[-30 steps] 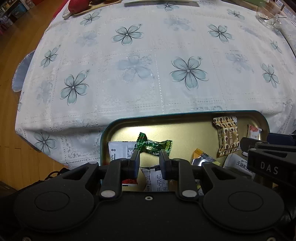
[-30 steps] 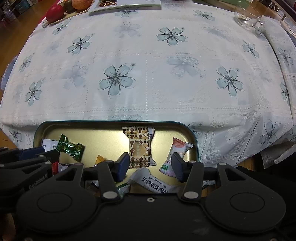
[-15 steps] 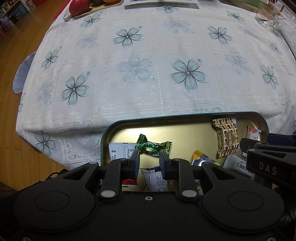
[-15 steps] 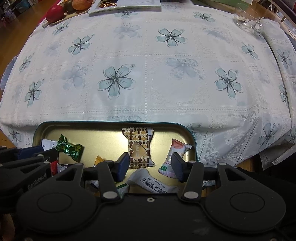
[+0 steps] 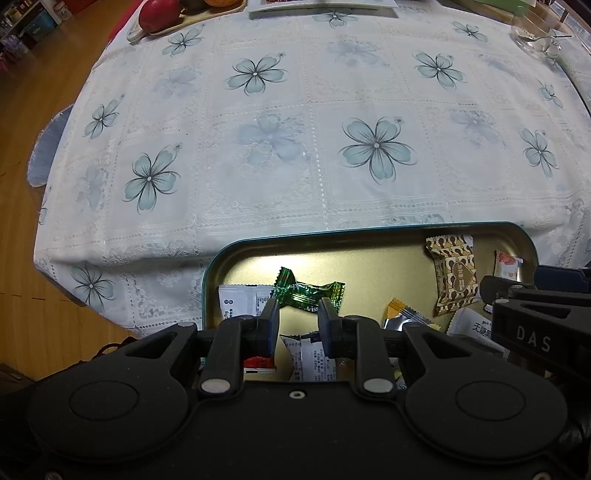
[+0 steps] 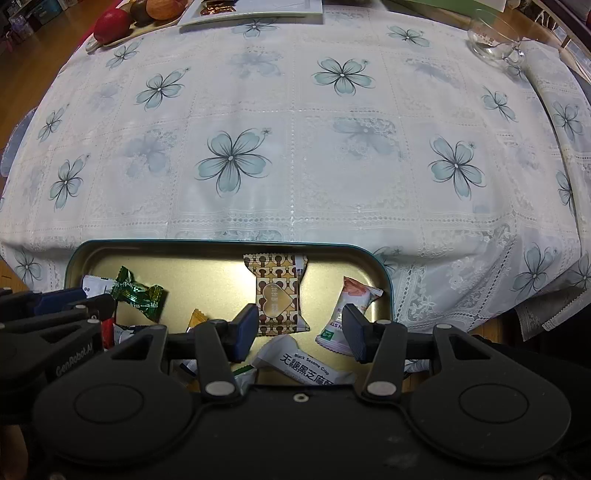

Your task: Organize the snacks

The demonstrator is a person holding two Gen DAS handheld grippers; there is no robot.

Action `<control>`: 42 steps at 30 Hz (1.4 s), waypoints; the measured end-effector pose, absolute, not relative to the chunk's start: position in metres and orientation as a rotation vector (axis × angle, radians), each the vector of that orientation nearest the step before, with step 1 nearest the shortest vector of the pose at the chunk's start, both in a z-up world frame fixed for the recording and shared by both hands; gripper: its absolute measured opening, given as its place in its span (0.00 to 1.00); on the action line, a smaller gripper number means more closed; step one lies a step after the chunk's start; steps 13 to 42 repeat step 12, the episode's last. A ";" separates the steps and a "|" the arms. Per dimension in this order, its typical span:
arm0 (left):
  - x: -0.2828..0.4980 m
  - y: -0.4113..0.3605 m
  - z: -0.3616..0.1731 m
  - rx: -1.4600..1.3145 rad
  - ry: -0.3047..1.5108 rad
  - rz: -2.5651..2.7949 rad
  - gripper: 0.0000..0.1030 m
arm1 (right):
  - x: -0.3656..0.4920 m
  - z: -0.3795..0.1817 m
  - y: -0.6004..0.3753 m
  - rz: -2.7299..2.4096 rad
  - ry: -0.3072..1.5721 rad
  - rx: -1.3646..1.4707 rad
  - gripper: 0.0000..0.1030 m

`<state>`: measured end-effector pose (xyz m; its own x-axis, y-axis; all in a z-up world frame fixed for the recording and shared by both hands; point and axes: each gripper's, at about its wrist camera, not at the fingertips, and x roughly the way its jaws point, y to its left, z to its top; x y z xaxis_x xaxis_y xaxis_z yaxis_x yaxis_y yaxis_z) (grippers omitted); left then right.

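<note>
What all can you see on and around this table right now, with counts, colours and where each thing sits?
tray: 1, gold with teal rim, near table edge
green candy: 1, tray left
brown patterned packet: 1, tray middle
pink-white packet: 1, tray right
orange packet: 1, tray
white sesame packet: 1, tray front
tablecloth: 1, white, blue flowers
fruit board: 1, far left
glass cup: 1, clear, far right
left hand-held gripper: black, open
right hand-held gripper: black, open
</note>
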<state>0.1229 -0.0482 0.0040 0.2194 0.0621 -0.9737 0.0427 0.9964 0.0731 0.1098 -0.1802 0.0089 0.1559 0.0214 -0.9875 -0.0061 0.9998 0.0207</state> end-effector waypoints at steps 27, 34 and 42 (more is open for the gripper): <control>0.121 -0.049 0.006 0.103 1.326 0.015 0.32 | 0.110 0.010 -0.181 0.018 1.415 0.013 0.50; 0.121 -0.049 0.006 0.103 1.326 0.015 0.32 | 0.110 0.010 -0.181 0.018 1.415 0.013 0.50; 0.121 -0.049 0.006 0.103 1.326 0.015 0.32 | 0.110 0.010 -0.181 0.018 1.415 0.013 0.50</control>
